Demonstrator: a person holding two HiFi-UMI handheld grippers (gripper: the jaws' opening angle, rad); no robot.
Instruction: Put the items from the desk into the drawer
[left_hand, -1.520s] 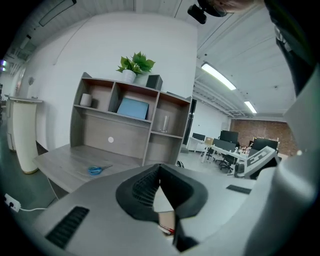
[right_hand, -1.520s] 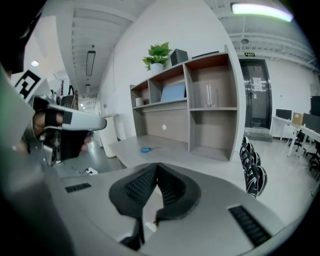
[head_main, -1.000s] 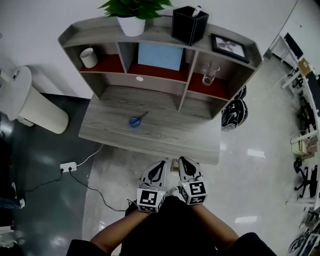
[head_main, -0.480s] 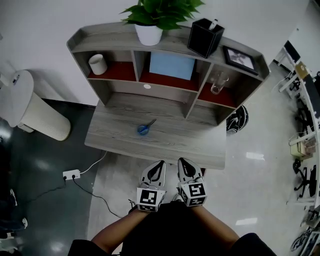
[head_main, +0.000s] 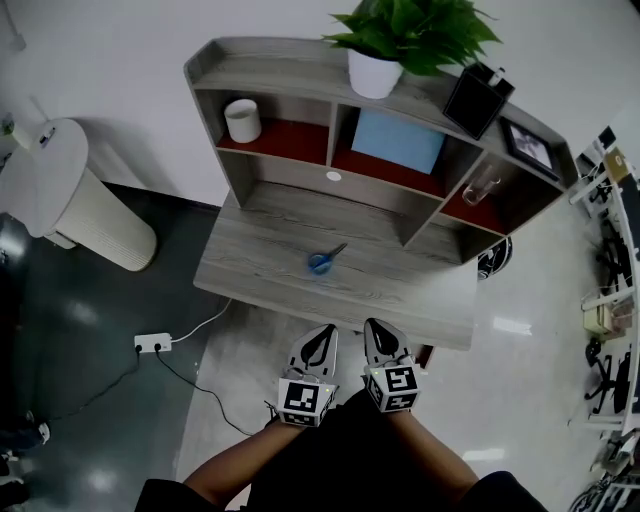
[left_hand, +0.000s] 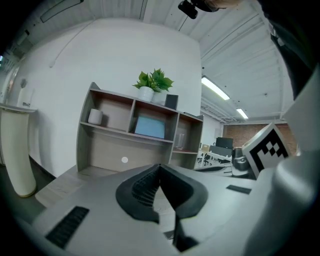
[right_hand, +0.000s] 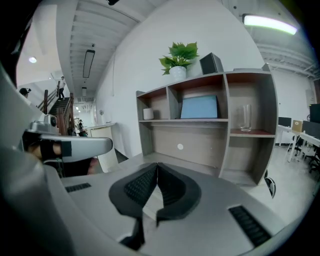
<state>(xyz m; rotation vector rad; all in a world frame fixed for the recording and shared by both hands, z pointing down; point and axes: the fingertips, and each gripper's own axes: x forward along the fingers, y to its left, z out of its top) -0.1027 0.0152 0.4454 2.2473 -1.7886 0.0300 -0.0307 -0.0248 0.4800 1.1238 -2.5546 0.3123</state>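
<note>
Blue item (head_main: 320, 262) (indistinct) lies on desk (head_main: 400, 292).

Grey wooden desk (head_main: 290, 262) against white wall (head_main: 120, 50), glossy pale floor (head_main: 515, 400).

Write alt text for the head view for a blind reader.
From above, a person holds the left gripper and right gripper side by side, jaws shut and empty, before a grey desk bearing blue scissors. Its hutch holds a white cup, blue panel and glass, with a potted plant, black box and picture frame on top.
</note>
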